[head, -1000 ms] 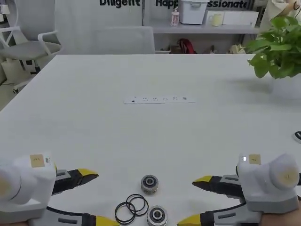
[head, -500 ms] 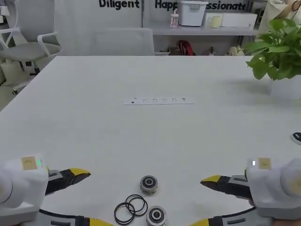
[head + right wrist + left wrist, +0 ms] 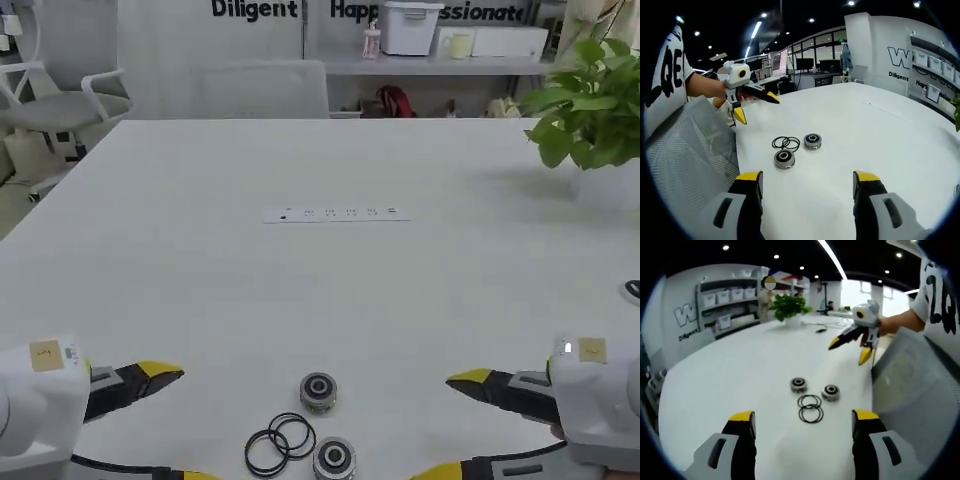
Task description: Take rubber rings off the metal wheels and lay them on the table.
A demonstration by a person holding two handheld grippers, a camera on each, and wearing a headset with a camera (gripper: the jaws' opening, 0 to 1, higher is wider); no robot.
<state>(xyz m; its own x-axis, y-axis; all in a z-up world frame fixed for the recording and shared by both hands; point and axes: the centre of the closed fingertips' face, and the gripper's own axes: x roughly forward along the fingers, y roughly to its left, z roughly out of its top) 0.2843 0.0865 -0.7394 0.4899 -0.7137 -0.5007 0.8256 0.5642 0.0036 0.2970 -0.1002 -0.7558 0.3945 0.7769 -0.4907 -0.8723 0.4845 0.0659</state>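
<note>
The rubber rings (image 3: pixel 278 440) lie on the surface (image 3: pixel 330 290) at seven o'clock of the far metal wheel (image 3: pixel 318 390) and nine of the near wheel (image 3: pixel 333 458), so I judge stripping about done; left gripper (image 3: pixel 188 425) at nine and right gripper (image 3: pixel 432 427) at three hold fingers spread, empty, and next I should check both wheels for a leftover ring.

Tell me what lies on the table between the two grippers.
In the head view, a far wheel, a near wheel and loose rings lie between the left gripper and the right gripper.
</note>
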